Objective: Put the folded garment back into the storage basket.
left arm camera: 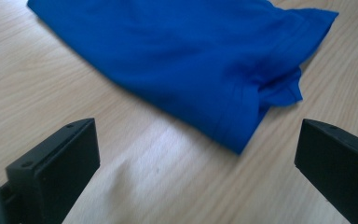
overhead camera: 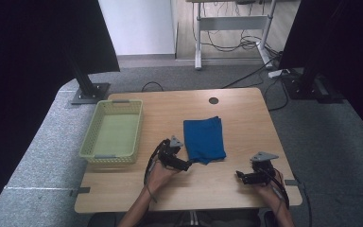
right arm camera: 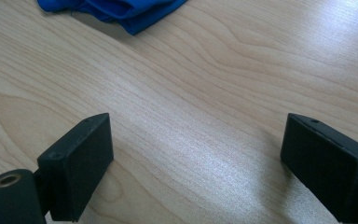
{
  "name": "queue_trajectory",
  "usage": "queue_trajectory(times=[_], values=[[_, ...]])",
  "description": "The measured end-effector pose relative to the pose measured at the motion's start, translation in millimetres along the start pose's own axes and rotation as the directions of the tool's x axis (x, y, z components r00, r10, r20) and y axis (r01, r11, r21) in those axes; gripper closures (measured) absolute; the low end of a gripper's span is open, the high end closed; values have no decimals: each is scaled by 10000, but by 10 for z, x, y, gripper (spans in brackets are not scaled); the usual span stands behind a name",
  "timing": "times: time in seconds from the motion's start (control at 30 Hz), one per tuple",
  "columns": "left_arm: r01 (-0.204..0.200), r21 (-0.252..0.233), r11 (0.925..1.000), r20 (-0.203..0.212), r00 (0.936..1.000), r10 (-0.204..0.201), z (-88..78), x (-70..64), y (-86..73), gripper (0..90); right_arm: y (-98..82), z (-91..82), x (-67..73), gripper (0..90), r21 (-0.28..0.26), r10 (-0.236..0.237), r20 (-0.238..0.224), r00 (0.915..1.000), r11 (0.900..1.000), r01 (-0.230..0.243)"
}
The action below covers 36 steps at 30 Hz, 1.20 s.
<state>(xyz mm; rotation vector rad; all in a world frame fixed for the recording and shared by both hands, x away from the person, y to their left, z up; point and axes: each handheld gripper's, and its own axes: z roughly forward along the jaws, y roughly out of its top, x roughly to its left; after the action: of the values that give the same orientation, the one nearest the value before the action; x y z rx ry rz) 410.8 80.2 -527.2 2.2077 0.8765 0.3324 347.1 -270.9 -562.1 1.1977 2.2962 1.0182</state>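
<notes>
We have the blue cloth lying folded on the wooden table, and by its neat shape we judge the folding itself done. Our left gripper has its jaws spread wide with nothing between them; the cloth's near corner lies just ahead of them, near but not touching. Our right gripper is also spread and empty, low over bare wood, and the cloth sits well ahead of its jaws and off to their left. The green basket stands empty beyond the left gripper on its outer side, apart from the cloth. What we think is left: closing on the cloth, lifting it, and carrying it across into the basket.
</notes>
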Motion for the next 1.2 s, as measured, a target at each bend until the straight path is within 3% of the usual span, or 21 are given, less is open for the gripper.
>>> queue_trajectory(times=[0.2,0.63,0.9,1.2], values=[[28,-119,9999,108,9999,-26,93,30,140,0,0,1,0,87,5,-10,-13,10000,10000,10],[51,133,9999,183,9998,-54,339,14,420,0,1,1,-2,87,6,-36,-39,10000,10000,36],[48,521,9986,-2,10000,-48,532,-6,576,0,1,1,-2,87,6,-52,-61,10000,10000,52],[250,613,9978,-161,9996,-240,726,-8,729,0,1,1,-3,87,11,-72,-90,9999,10000,72]])
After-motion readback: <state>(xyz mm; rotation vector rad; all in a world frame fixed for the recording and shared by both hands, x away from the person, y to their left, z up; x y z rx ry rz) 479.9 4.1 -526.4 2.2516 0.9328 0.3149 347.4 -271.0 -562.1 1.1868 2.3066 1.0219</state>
